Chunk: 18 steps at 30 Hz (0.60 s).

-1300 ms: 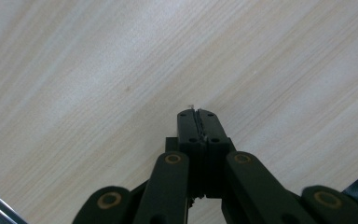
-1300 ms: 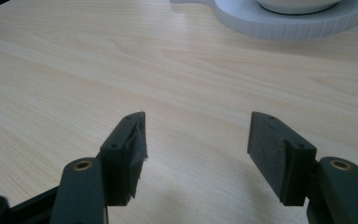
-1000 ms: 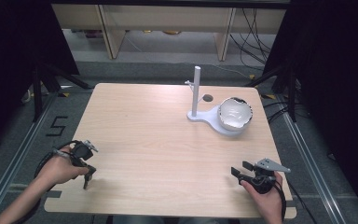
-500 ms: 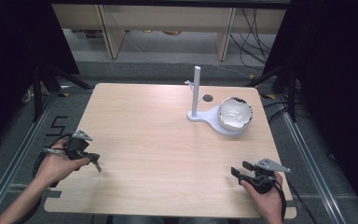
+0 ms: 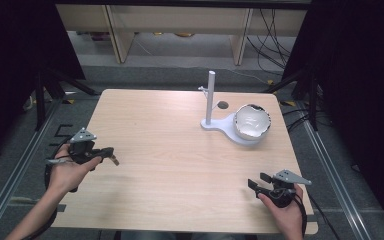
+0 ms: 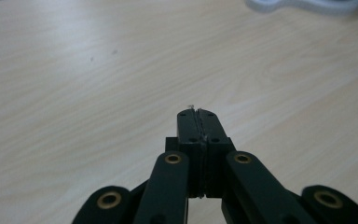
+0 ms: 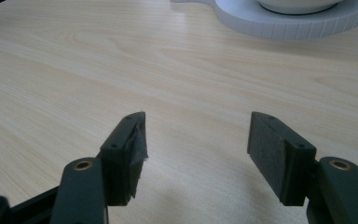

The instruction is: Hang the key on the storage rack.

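Wooden table [image 5: 180, 150], bowl [image 5: 252, 121] beyond spread jaws

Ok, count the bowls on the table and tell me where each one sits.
1. The white bowl sits on the white stand base at the table's far right, beside the upright post. None seems hidden.

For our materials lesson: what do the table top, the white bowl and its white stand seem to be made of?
Pale table top: wood or wood-look laminate, matt, grain lines.
White bowl: probably glazed ceramic, glossy highlights.
White stand with upright post: likely matt plastic, ribbed edge.
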Each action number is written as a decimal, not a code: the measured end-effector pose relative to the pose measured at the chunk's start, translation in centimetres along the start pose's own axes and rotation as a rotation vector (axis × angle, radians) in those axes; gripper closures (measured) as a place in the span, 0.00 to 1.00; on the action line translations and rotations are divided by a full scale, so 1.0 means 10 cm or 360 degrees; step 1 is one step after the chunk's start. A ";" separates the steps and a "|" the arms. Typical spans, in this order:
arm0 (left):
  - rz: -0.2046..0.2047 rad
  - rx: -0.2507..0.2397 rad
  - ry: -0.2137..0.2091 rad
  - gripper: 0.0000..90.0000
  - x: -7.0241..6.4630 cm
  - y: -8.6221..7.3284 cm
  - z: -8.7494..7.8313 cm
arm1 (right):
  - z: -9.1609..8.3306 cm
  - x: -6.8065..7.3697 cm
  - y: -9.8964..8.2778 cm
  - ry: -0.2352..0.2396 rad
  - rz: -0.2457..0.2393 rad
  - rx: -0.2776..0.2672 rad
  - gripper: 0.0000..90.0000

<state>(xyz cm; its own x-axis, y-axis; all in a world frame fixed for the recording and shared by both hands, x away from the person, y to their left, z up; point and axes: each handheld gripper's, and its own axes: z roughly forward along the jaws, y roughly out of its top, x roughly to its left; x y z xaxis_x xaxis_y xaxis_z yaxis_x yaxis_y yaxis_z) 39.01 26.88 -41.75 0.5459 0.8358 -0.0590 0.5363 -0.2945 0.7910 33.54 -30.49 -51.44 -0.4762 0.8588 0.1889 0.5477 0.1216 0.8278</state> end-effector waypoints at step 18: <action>-0.0062 -0.0537 -0.0028 0.99 -0.18 0.22 0.23 | 0.00 0.00 0.00 0.0003 -0.0010 -0.0003 0.43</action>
<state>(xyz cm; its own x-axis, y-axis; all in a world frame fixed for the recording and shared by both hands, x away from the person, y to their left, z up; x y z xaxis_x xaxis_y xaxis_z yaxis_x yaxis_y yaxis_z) 40.76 23.66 -41.30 0.5415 0.8345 -0.1014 0.3156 -0.0900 0.9446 33.55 -30.50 -51.46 -0.4808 0.8572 0.1847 0.5435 0.1260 0.8299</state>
